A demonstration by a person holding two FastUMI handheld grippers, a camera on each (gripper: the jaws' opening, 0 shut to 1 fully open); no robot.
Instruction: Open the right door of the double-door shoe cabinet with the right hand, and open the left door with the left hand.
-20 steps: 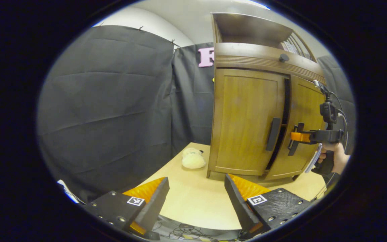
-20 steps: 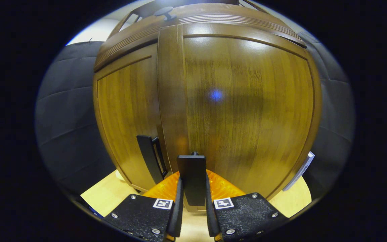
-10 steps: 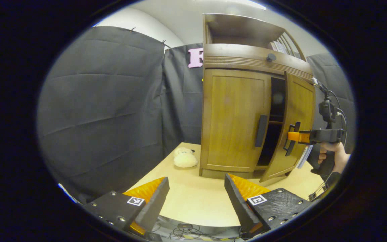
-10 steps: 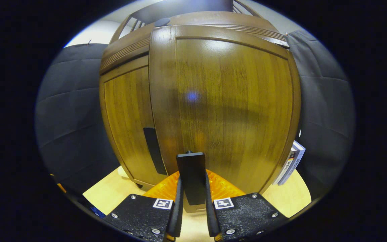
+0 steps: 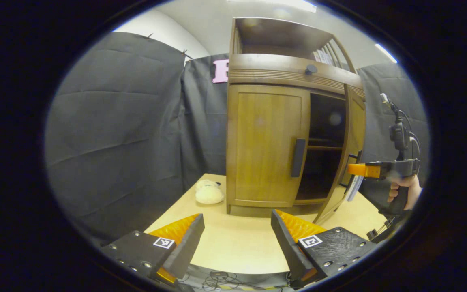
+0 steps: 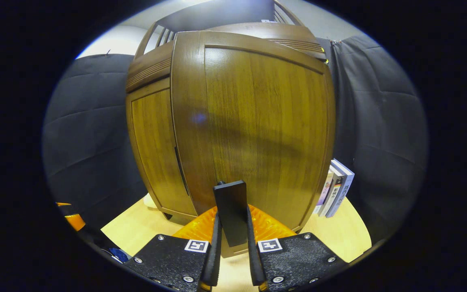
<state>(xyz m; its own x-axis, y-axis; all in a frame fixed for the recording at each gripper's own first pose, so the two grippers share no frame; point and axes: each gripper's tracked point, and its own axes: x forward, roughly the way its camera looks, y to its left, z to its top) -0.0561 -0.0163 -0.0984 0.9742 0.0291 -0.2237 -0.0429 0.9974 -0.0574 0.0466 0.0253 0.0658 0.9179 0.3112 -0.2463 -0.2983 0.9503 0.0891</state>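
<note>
since a second ago the right door [image 6: 253, 121] has swung wide, showing the dark inside of the cabinet [image 5: 286, 69] on the desk [image 5: 241, 243]. right hand-held gripper [image 6: 232, 259] is squeezed tight on its handle [image 6: 230, 211]. left door [image 5: 266, 144] is closed, its handle [image 5: 298, 157] untouched, and the left hand-held gripper [image 5: 235, 235] waits wide open, holding nothing. about half is done.

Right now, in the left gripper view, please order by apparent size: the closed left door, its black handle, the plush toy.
1. left door
2. plush toy
3. black handle
The last two look close in size, so that order is unsure.
</note>
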